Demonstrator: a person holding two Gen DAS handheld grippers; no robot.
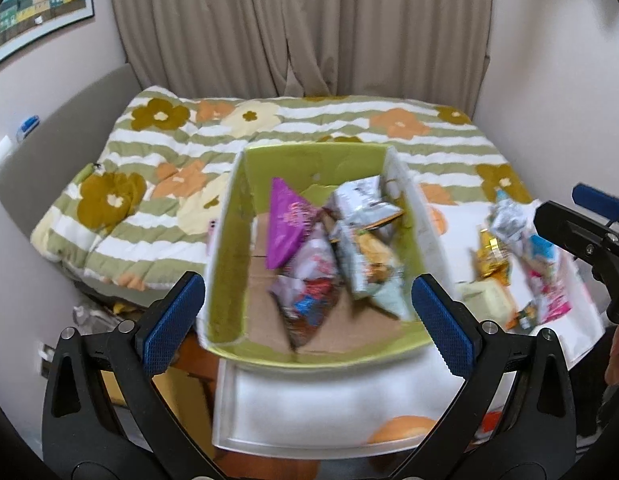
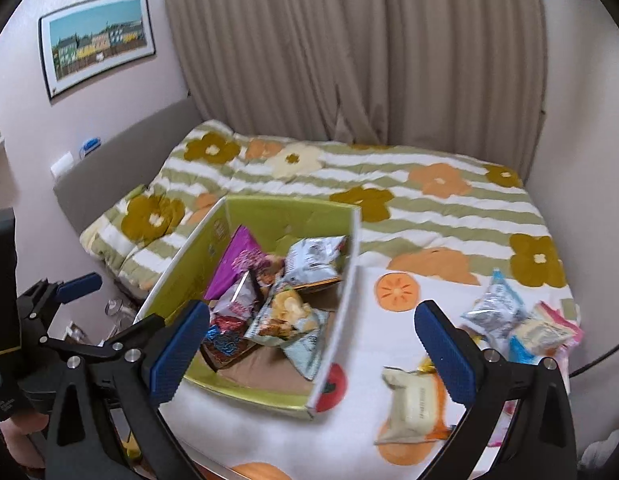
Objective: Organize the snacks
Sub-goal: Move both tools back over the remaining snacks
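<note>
An open cardboard box [image 1: 229, 264] [image 2: 181, 264] with green inner walls sits on the bed and holds several snack packets, among them a purple bag [image 1: 285, 220] [image 2: 233, 264] and a silver bag [image 1: 365, 200] [image 2: 313, 260]. My left gripper [image 1: 305, 320] hovers open over the box's near edge with nothing between its fingers. My right gripper [image 2: 313, 344] is open and empty too, above the box's right wall. Loose snacks lie to the right of the box: a cream packet [image 2: 409, 404] [image 1: 481, 300], a silver-blue bag [image 2: 493, 304] [image 1: 509, 224] and a pink-edged packet [image 2: 549, 332] [image 1: 549, 292].
The flowered, striped quilt [image 2: 389, 184] covers the bed, with a white fruit-print cloth [image 2: 385, 340] under the box and snacks. Curtains [image 2: 349, 60] hang behind. A grey headboard [image 2: 125, 160] and a wall with a framed picture [image 2: 97, 40] stand at the left. Clutter lies on the floor [image 2: 117, 312] beside the bed.
</note>
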